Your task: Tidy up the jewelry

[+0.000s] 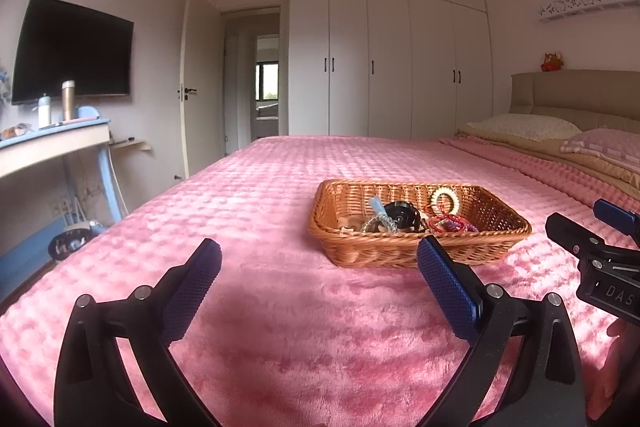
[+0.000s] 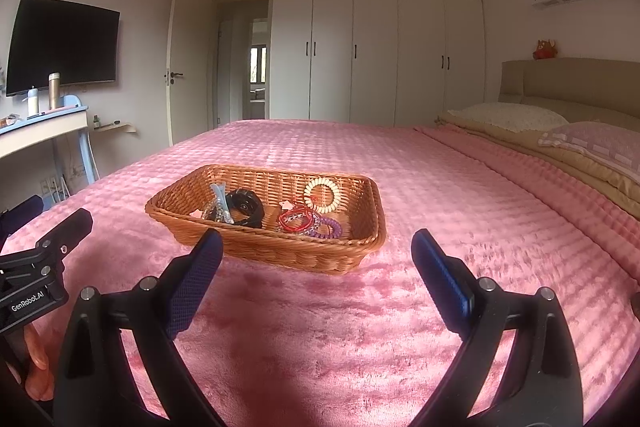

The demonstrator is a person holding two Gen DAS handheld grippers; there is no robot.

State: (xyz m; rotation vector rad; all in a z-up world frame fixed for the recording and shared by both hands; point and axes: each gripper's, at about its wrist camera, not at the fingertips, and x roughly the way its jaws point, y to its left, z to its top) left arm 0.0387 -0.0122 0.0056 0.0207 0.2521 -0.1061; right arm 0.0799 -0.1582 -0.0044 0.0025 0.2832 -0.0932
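A brown wicker basket [image 1: 492,239] [image 2: 188,215] lies on the pink bedspread. Inside it are a cream beaded bracelet [image 1: 445,199] [image 2: 321,194], a black bangle [image 1: 401,216] [image 2: 245,207], red string bracelets [image 1: 446,223] [image 2: 297,219], a purple coil tie [image 2: 326,228] and a pale blue clip [image 1: 378,210] [image 2: 221,202]. My left gripper [image 1: 318,265] is open just short of the basket's near left corner, nothing between its fingers. My right gripper [image 2: 316,255] is open too, in front of the basket's near side. Each gripper shows at the edge of the other's view.
The pink bedspread [image 2: 420,179] stretches wide around the basket. Pillows [image 2: 508,117] and a beige headboard [image 2: 572,83] lie at the right. A desk with bottles [image 1: 52,139] and a wall TV [image 1: 72,49] stand at the left, white wardrobes [image 2: 376,39] at the back.
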